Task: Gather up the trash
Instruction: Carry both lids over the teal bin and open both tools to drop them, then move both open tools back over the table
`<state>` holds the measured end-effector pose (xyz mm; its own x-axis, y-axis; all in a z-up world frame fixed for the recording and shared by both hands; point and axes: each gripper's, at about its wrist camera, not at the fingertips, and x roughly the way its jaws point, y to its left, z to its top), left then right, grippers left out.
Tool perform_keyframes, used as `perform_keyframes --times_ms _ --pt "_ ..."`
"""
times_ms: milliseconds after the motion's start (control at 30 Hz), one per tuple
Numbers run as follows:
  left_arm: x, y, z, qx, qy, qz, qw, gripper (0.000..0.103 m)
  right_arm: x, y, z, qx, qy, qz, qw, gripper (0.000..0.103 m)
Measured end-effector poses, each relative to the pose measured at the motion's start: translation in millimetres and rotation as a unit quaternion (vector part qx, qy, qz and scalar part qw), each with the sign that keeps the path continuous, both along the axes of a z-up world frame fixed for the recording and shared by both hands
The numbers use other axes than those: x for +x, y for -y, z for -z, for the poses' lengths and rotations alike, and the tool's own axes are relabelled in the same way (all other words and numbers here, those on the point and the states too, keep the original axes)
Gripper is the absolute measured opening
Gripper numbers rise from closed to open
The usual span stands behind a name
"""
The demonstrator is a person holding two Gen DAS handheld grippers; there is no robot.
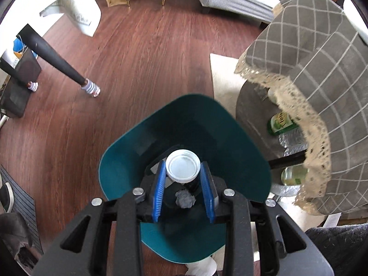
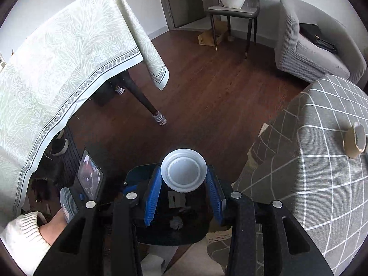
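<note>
Left gripper: matte black, grainy plastic frame of linkage bars with triangular cut-outs; four round silver pivot screws across the bars; two ribbed blue fingers on black backing.

Right gripper: same build, black frame, four silver screws, ribbed blue fingers.

Handheld unit, left of the right gripper's frame: grey ribbed grip bearing a red-and-white label, blue fittings, a small glossy screen above.

Sleeve, below that unit: cream ribbed knit with a cuff.

Paper wad apparently in dustpan
</note>
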<state>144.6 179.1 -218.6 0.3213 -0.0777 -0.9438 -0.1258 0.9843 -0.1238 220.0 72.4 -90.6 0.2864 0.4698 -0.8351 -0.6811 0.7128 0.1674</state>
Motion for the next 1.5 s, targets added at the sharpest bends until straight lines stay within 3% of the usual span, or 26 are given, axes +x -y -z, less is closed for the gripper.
perform_keyframes --times_ms 233,433,833,1200,1500 --pt "-6.9 -12.9 13.4 0.004 -0.013 -0.007 0.9999 0.039 -0.2 -16.8 11.5 -0.011 -0.011 -0.007 1.0 0.04" --pt "-12.6 -22.0 4.8 -0.008 0.001 -0.007 0.9999 0.044 -1.7 -31.5 26.1 -0.023 -0.023 -0.013 0.999 0.04" --pt "-38.7 -53.6 -54.3 -0.027 0.091 -0.04 0.9946 0.054 -1.7 -54.6 88.2 -0.08 -0.079 -0.021 0.994 0.04" --pt "-39.8 -50.8 -96.1 -0.032 0.155 -0.033 0.9869 0.036 -23.0 -65.3 174.8 -0.178 -0.129 -0.053 0.974 0.04" --pt "-40.4 -43.6 -119.0 -0.032 0.18 -0.027 0.9828 0.028 -34.1 -55.6 214.5 -0.216 -0.148 -0.062 0.963 0.04"
